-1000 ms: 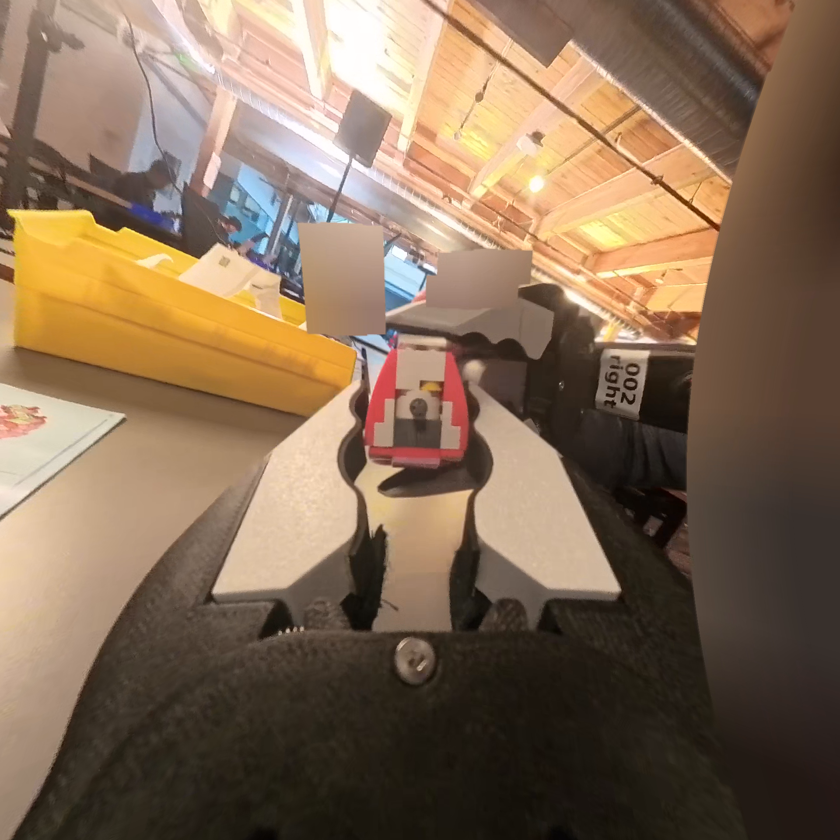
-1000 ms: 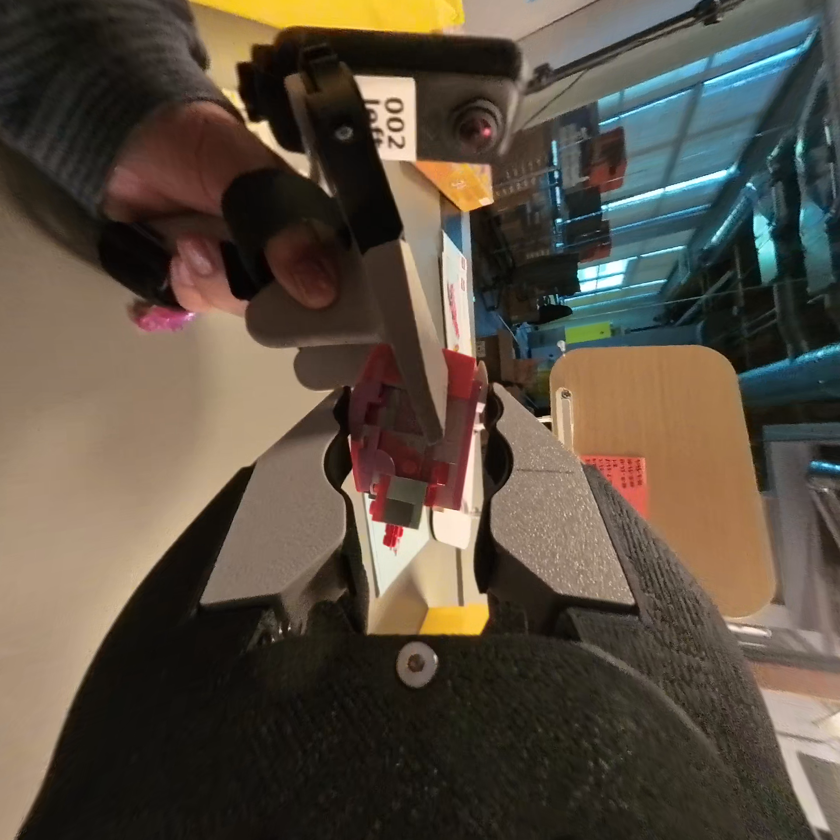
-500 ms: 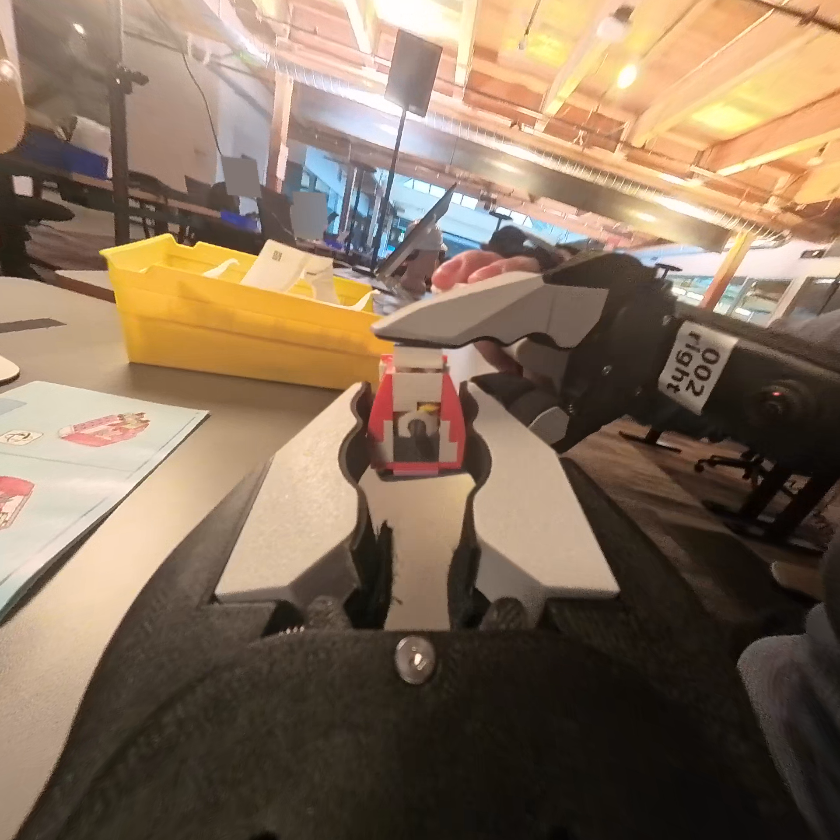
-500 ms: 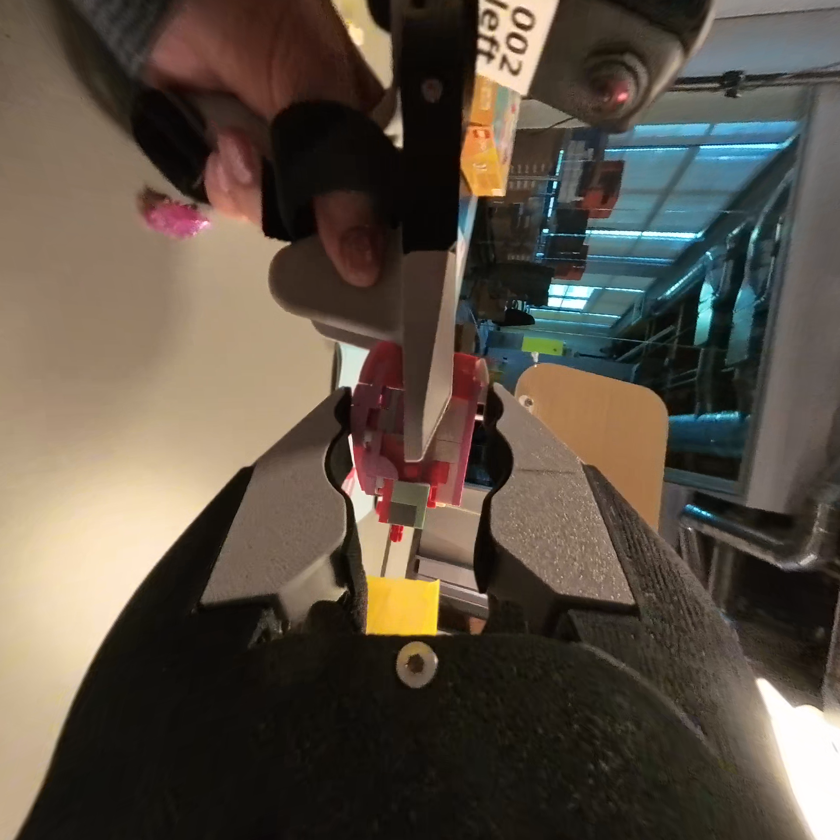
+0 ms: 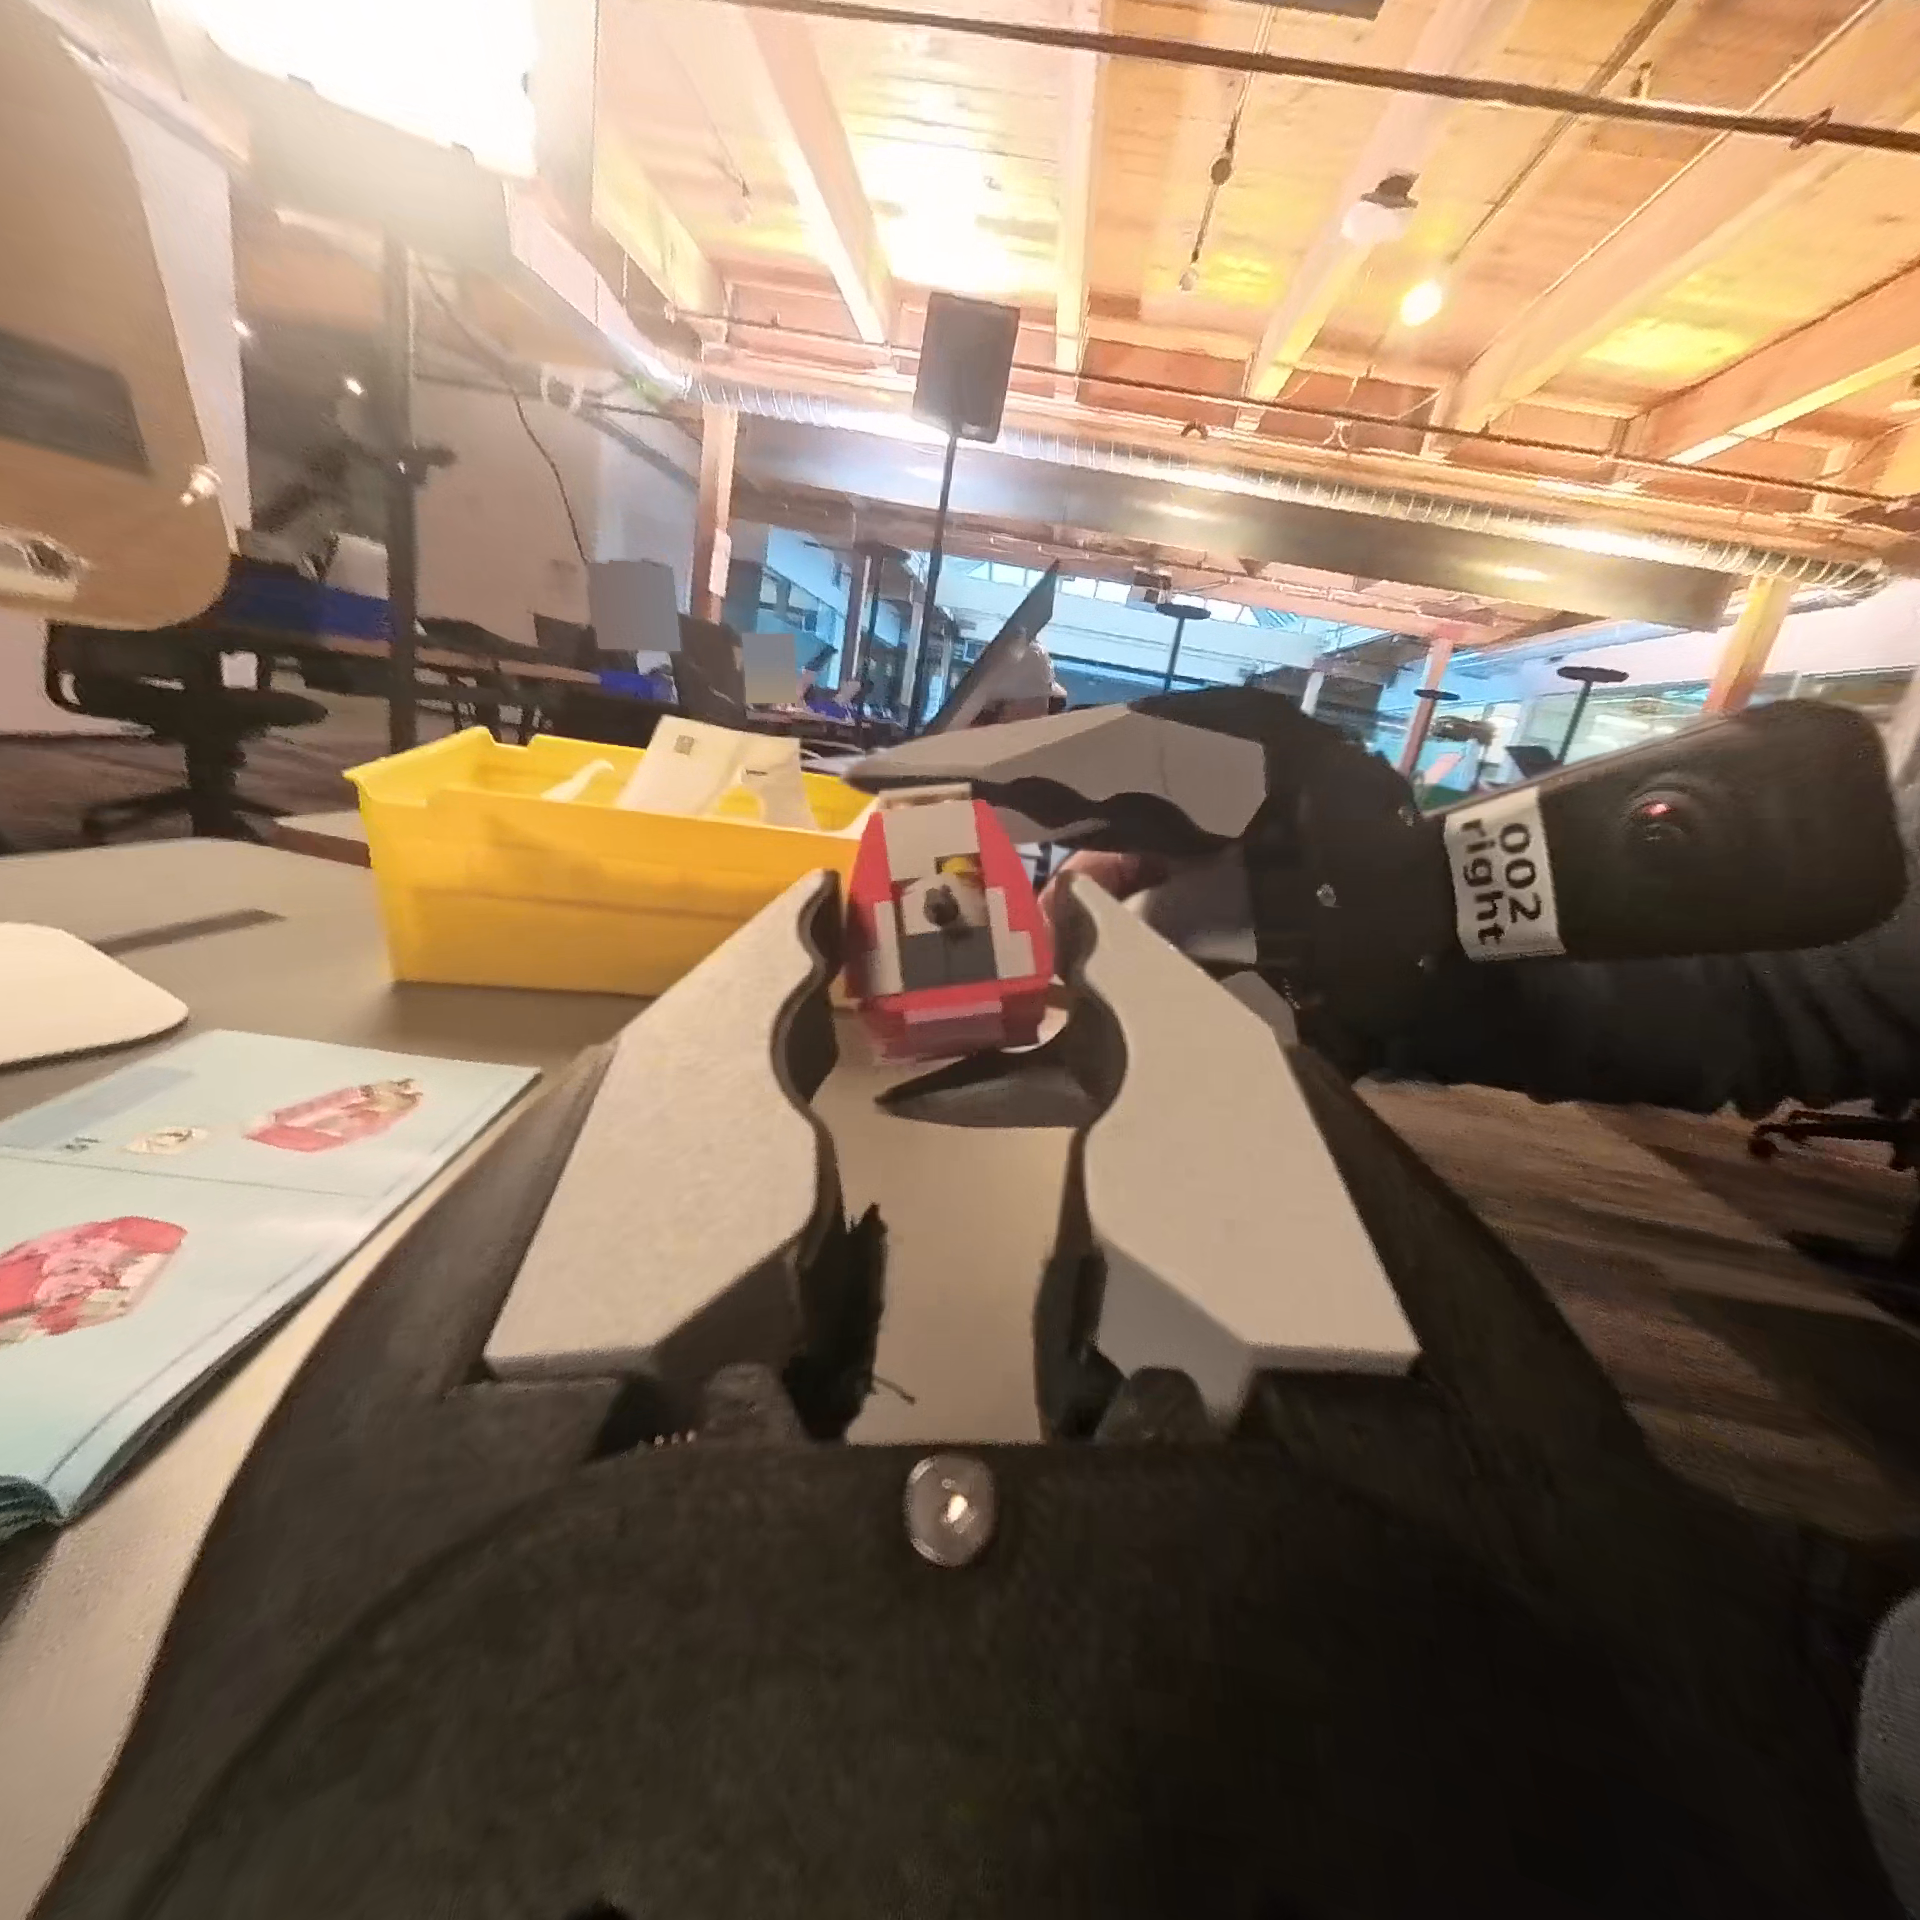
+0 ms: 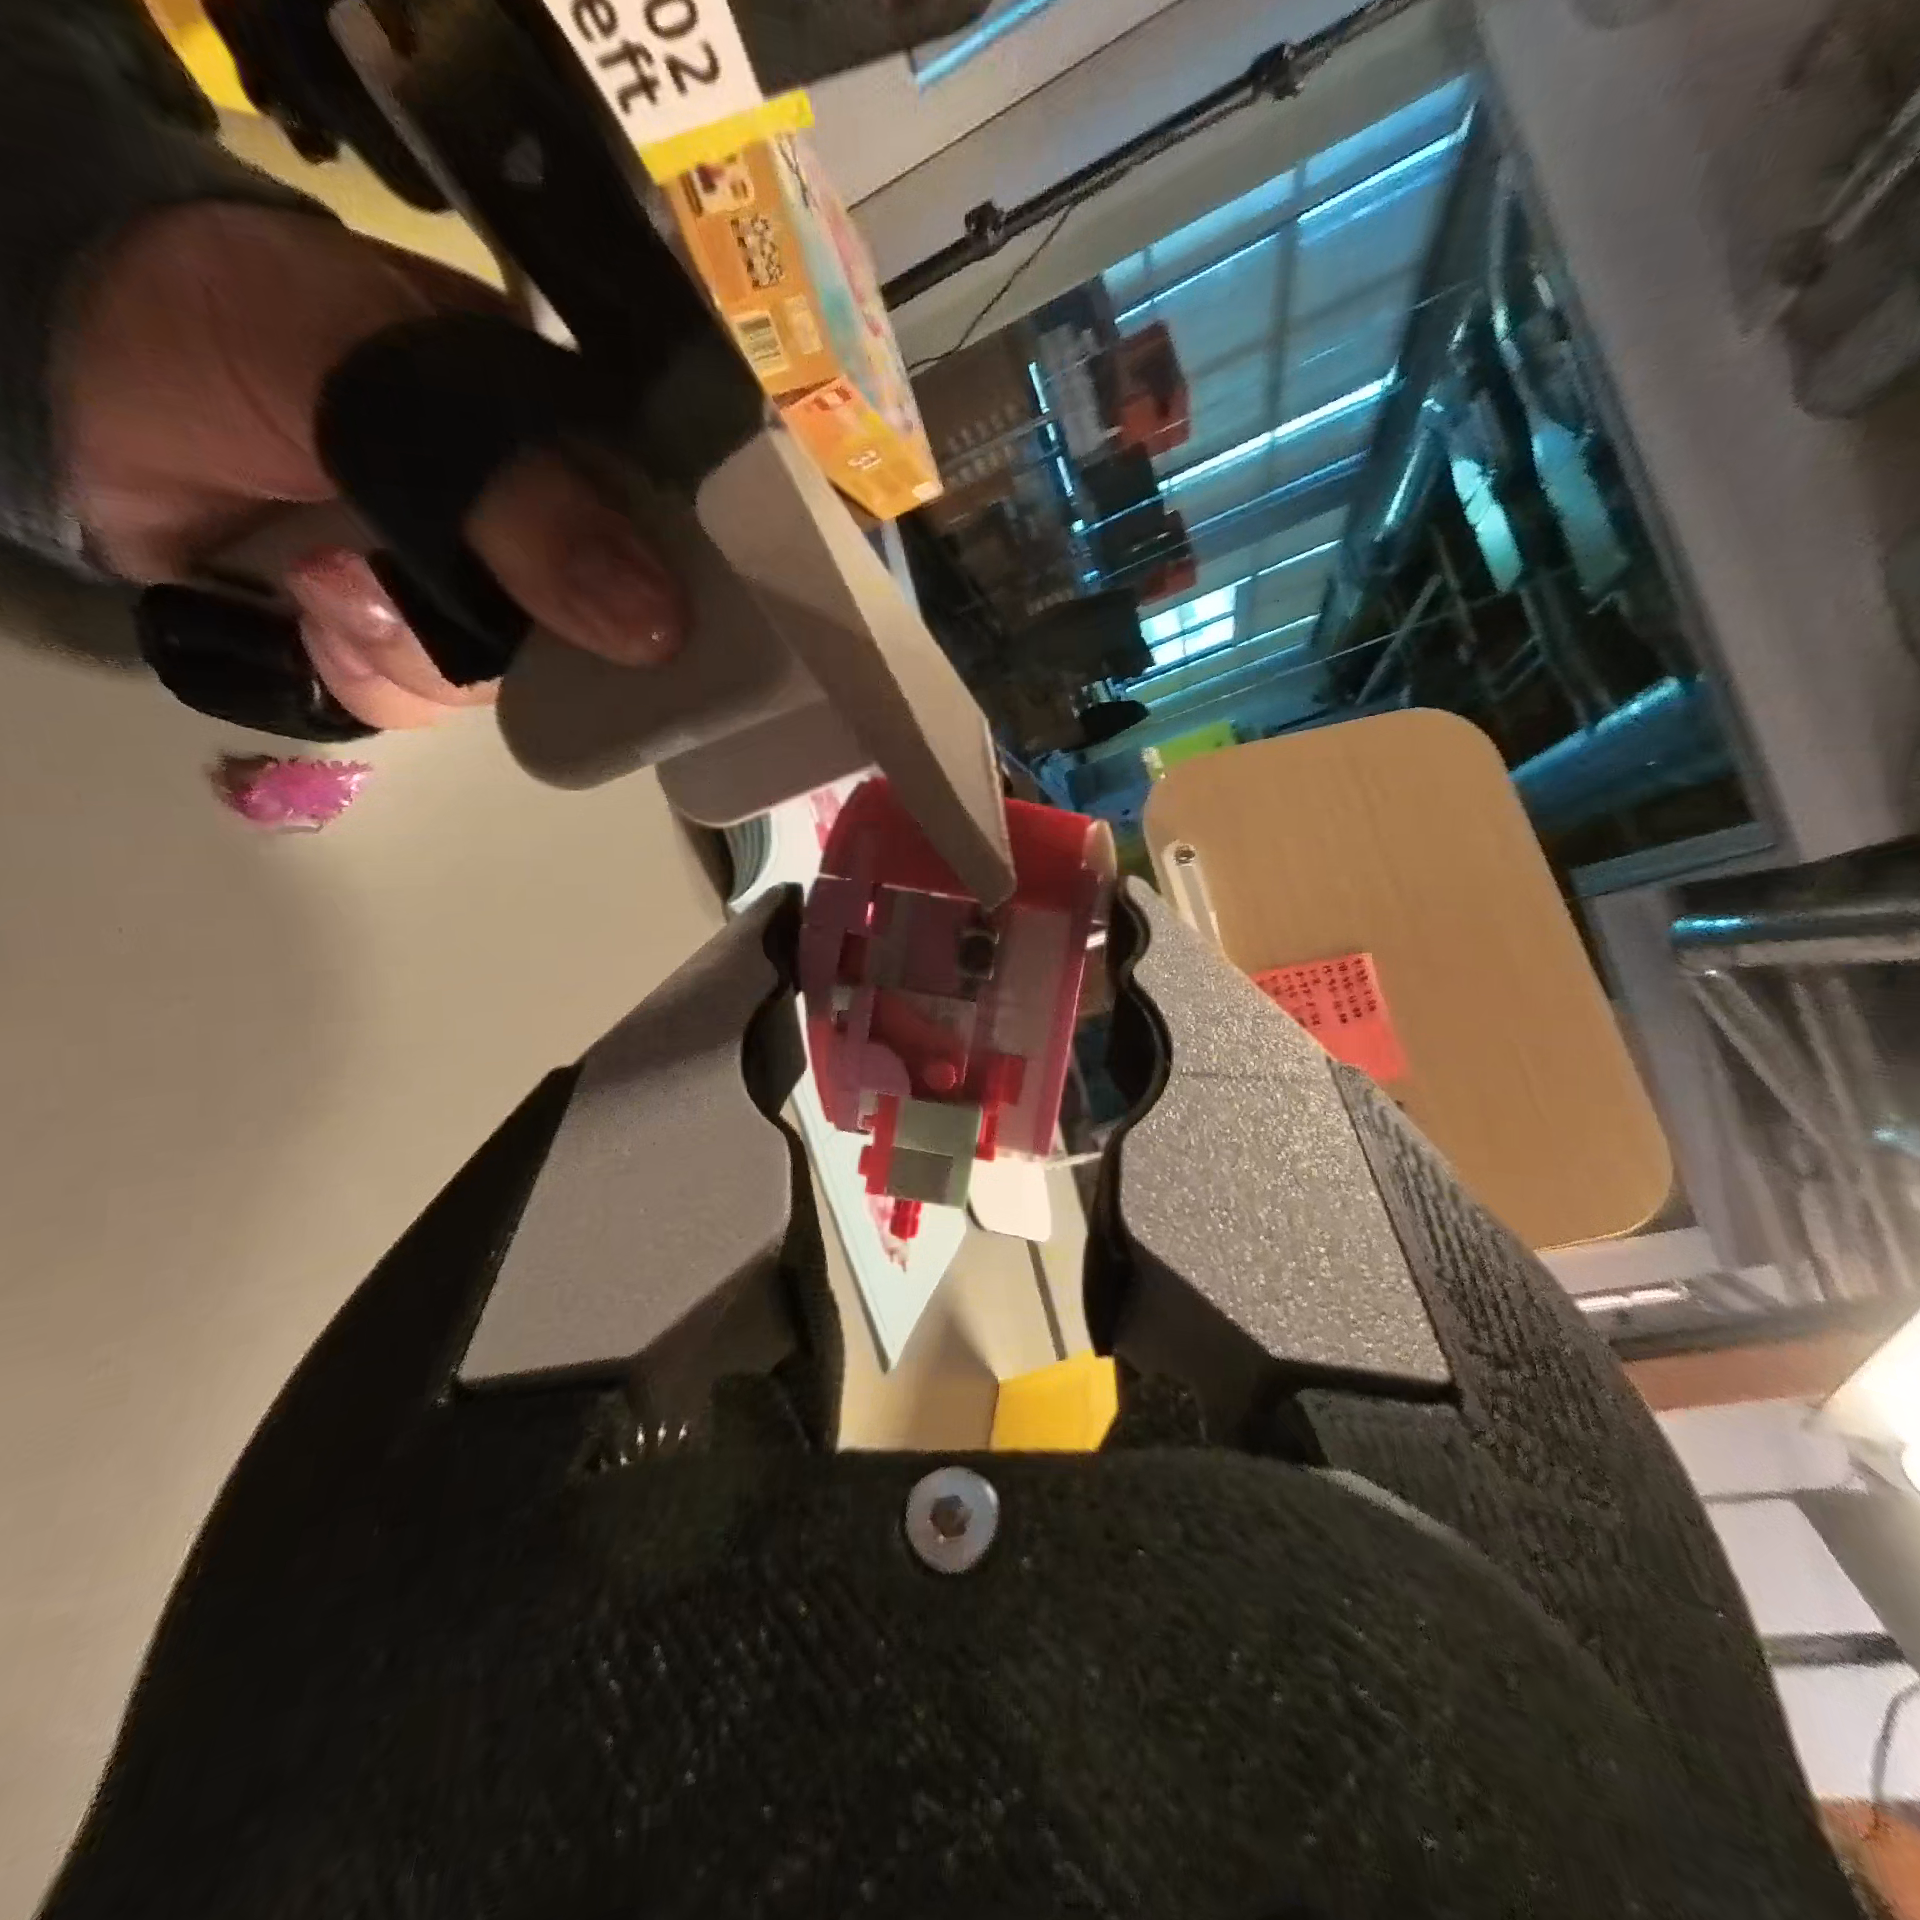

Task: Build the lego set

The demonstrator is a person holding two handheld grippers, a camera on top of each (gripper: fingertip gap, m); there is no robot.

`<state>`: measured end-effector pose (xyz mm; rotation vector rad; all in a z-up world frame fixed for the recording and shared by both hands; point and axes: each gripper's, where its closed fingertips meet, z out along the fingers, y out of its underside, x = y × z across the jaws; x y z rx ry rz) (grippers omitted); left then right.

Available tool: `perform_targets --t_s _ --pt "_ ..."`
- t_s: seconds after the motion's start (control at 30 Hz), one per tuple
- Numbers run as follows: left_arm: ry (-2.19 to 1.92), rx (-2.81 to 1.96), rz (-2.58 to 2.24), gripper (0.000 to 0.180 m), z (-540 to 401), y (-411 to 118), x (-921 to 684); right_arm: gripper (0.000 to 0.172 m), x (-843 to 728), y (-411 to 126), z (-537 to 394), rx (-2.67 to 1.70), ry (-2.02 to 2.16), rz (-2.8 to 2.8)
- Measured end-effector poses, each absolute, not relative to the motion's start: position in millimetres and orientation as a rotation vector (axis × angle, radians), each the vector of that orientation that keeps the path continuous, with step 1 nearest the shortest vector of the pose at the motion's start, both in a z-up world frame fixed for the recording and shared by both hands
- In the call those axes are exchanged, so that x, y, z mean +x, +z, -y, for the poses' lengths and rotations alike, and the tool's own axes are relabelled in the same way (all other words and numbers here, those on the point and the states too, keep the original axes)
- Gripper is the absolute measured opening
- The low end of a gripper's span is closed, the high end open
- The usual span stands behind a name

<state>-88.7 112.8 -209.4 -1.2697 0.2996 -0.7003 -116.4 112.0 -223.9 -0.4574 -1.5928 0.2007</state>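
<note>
Left wrist view: the left tool [image 5: 948, 940] grips a red and grey brick model [image 5: 943, 930] between its fingertips, both pads against its sides, above the bench [image 5: 312, 935]. The right tool [image 5: 997, 831] reaches in from the right, one finger over the model's top. A yellow bin [image 5: 540, 883] stands behind; an instruction booklet [image 5: 208, 1195] lies at left.

Right wrist view: the right tool [image 6: 951, 997] is closed on the same brick model [image 6: 945, 1008], held from its other sides. The left tool's finger [image 6: 883, 717], held by a hand [image 6: 312, 499], presses on the model. A pink piece [image 6: 291, 790] lies on the bench.

Open workshop-office: timber ceiling [image 5: 1195, 156], desks [image 5: 499, 665], chairs [image 5: 187, 707].
</note>
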Motion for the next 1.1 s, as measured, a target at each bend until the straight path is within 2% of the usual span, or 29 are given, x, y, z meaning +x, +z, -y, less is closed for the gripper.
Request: perform_targets --t_s 0.13,0.23,0.3,0.77,1.1 --pt "-0.739 -1.260 -0.303 0.039 -111 -208 -86 0.056 -114 -223 -111 -0.446 0.192 1.579" --pt "-0.767 -1.277 -0.297 0.046 -113 -211 -83 0.056 -114 -225 -111 -0.447 0.188 1.582" --pt "-0.739 -1.298 -0.298 0.040 -115 -213 -85 0.056 -113 -226 -111 -0.454 0.187 1.585" --pt "-0.627 -1.413 -0.271 0.038 -124 -224 -96 0.056 -124 -232 -121 -0.280 -0.107 1.739" --pt "-0.652 -1.427 -0.228 0.038 -127 -226 -102 0.057 -129 -237 -123 -0.373 -0.006 1.789"
